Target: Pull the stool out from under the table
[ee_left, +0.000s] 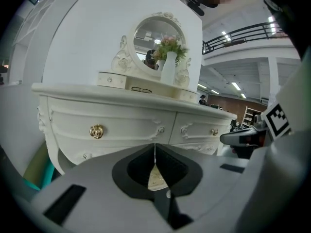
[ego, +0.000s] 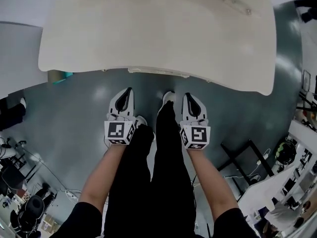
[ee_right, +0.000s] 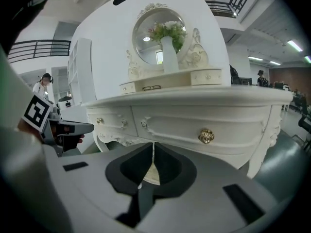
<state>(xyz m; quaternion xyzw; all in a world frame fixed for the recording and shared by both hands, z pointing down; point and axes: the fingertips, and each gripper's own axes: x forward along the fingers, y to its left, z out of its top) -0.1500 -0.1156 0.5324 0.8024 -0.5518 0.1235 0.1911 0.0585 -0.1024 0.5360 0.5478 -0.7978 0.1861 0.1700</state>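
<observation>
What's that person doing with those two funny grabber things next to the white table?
A person stands facing a white dressing table with a gripper in each hand. The left gripper and the right gripper point at the table's front, side by side, with their fingers shut and holding nothing. The stool seems to be the pale edge peeking from under the tabletop. It is tucked in and not yet touched.
</observation>
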